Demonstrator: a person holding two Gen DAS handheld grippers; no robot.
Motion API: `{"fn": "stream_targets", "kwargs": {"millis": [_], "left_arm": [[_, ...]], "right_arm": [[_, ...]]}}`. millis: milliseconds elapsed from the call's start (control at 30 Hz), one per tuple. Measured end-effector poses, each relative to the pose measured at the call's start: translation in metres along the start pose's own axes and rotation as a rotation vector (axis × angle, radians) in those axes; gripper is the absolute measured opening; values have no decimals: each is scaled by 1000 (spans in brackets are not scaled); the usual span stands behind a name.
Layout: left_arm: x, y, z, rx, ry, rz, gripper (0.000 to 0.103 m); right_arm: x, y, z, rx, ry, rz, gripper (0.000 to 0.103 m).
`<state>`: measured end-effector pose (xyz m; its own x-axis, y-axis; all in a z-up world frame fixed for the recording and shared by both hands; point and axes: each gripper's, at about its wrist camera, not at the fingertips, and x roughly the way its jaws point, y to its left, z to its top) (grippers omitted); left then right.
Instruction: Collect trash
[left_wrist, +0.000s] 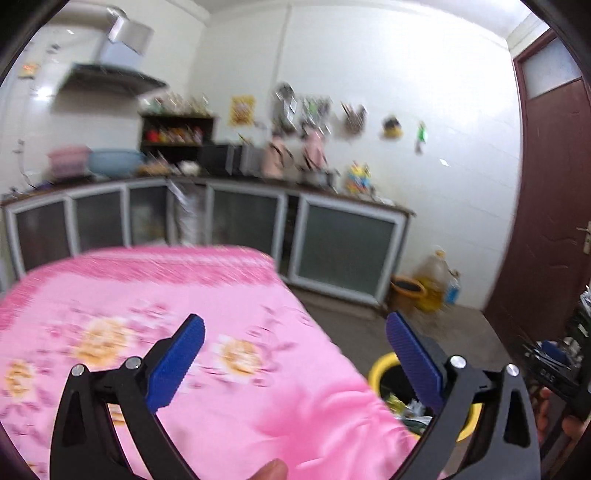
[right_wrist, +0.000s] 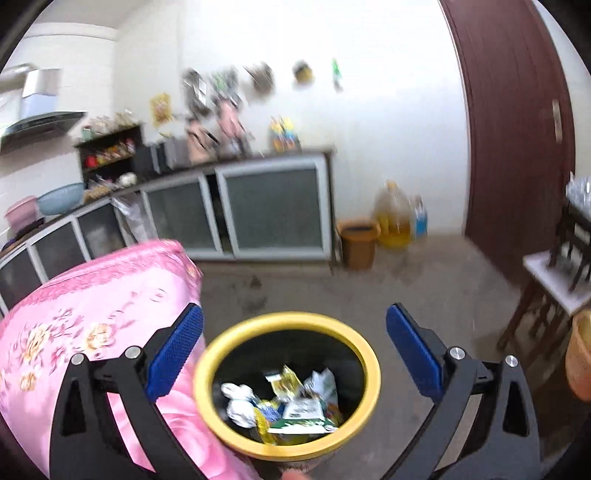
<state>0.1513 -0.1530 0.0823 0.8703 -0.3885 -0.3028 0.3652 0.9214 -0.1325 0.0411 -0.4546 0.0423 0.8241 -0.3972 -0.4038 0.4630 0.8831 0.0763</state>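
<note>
A round yellow-rimmed black waste bin (right_wrist: 287, 384) is standing on the grey concrete floor (right_wrist: 406, 295), just beside the hanging edge of a pink flower-printed tablecloth (right_wrist: 92, 317) that is covering a table. Inside the bin, crumpled wrappers and packets (right_wrist: 291, 402) in white, yellow and green are lying in a loose heap at the bottom. The right gripper (right_wrist: 294, 343) is hovering above the bin's mouth with its blue-padded jaws spread wide and nothing between them. The left gripper (left_wrist: 294, 347) is hanging over the table's corner, its jaws likewise spread wide and empty, with the same bin showing partly behind its right-hand finger. A fingertip is showing at the bottom edge of each wrist view. Farther back, a smaller orange plastic bin (right_wrist: 359, 243) is standing against the white wall, next to a large jug of yellow oil (right_wrist: 393, 218) and a small blue bottle (right_wrist: 419, 218). A long counter with frosted-glass cabinet doors (right_wrist: 273, 206) is running along the wall, and a dark red door (right_wrist: 517, 129) is filling the right side.
</note>
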Motion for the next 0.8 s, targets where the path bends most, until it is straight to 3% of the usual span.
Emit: {"fn": "stream_targets", "kwargs": {"millis": [100, 300, 467, 567, 800], "left_arm": [[-38, 26, -5, -12, -59, 34, 95], [-124, 78, -34, -104, -205, 178, 95], [-164, 96, -50, -64, -171, 352, 95], [-179, 107, -64, -77, -113, 379, 95], [-196, 105, -100, -34, -85, 505, 95]], "right_arm": [[-43, 31, -10, -73, -118, -13, 95], [-110, 75, -32, -130, -299, 3, 95], [-140, 102, -57, -90, -276, 135, 95], [-153, 122, -74, -100, -266, 180, 95], [-170, 150, -105, -104, -265, 141, 95]]}}
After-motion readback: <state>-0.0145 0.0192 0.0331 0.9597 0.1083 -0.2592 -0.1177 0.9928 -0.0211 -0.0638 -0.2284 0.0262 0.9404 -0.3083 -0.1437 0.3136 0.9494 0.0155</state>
